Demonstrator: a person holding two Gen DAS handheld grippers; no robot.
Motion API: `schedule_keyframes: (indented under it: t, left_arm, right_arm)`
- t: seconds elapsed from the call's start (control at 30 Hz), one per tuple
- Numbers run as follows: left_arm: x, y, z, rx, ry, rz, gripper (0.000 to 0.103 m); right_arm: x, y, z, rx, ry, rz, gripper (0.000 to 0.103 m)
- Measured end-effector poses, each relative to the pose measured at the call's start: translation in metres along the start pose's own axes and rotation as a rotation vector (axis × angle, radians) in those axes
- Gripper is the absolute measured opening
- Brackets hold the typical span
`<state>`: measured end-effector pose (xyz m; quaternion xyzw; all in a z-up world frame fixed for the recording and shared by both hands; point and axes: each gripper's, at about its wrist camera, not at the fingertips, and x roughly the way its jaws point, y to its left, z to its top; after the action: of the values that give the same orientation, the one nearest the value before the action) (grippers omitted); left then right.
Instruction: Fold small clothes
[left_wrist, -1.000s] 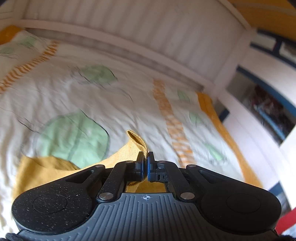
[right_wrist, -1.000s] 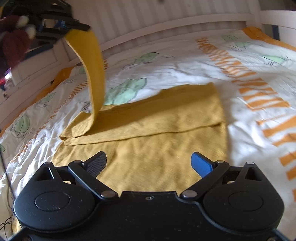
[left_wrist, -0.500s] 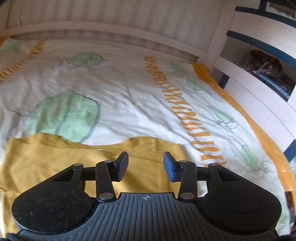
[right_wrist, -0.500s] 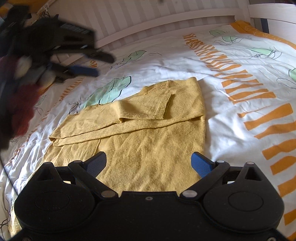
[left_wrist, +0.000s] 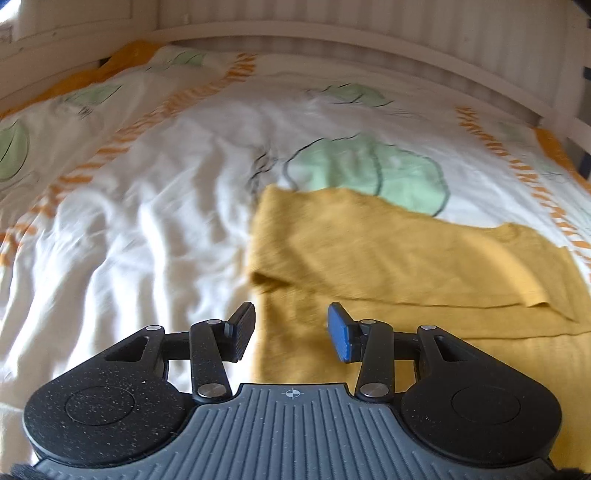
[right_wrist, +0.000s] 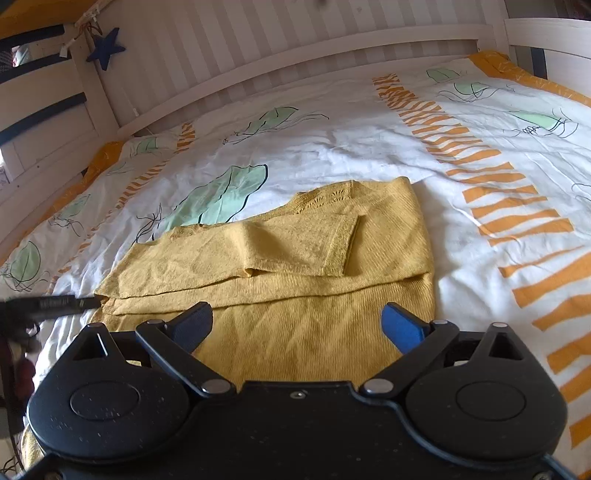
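A mustard-yellow knit sweater (right_wrist: 295, 266) lies flat on the bed, both sleeves folded across its body. My right gripper (right_wrist: 297, 325) is open and empty, hovering over the sweater's lower part. My left gripper (left_wrist: 291, 332) is open and empty, low over the sweater's left edge (left_wrist: 369, 258). Its tip also shows in the right wrist view (right_wrist: 55, 304), at the sweater's left side.
The bed cover (right_wrist: 369, 140) is white with green leaves and orange stripes. A white slatted bed frame (right_wrist: 295, 44) runs along the back, with a blue star (right_wrist: 107, 46) hanging at the left post. The frame's side rail (left_wrist: 74, 74) edges the bed at left.
My left gripper let go of the sleeve, which now lies folded across the sweater. The left gripper opened and moved down to the sweater's left edge. The right gripper stayed open.
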<state>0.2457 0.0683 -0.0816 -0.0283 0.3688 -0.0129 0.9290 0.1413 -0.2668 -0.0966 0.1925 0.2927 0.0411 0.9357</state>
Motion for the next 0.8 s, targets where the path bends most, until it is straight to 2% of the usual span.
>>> schedule_keyframes:
  t: [0.17, 0.43, 0.57, 0.67, 0.73, 0.8]
  left_arm:
    - [0.014, 0.015, -0.008, -0.032, 0.0, -0.012, 0.042]
    - [0.018, 0.015, -0.011, -0.042, -0.066, -0.042, 0.042]
    - [0.032, 0.013, -0.014, -0.014, -0.042, -0.027, 0.049]
    - [0.036, 0.012, -0.022, -0.001, -0.069, -0.032, 0.054]
    - [0.037, 0.011, -0.023, 0.005, -0.075, -0.028, 0.055]
    - [0.037, 0.013, -0.024, -0.01, -0.079, -0.038, 0.055]
  right_arm:
    - [0.008, 0.002, 0.007, -0.011, 0.001, -0.016, 0.098]
    - [0.022, 0.003, 0.02, -0.029, -0.006, -0.017, 0.098]
    - [0.033, 0.0, 0.026, -0.017, -0.01, 0.0, 0.098]
    - [0.045, -0.005, 0.032, 0.008, -0.011, -0.006, 0.098]
    - [0.054, -0.01, 0.036, 0.029, -0.004, 0.001, 0.094]
    - [0.065, -0.015, 0.039, 0.056, 0.013, 0.016, 0.082]
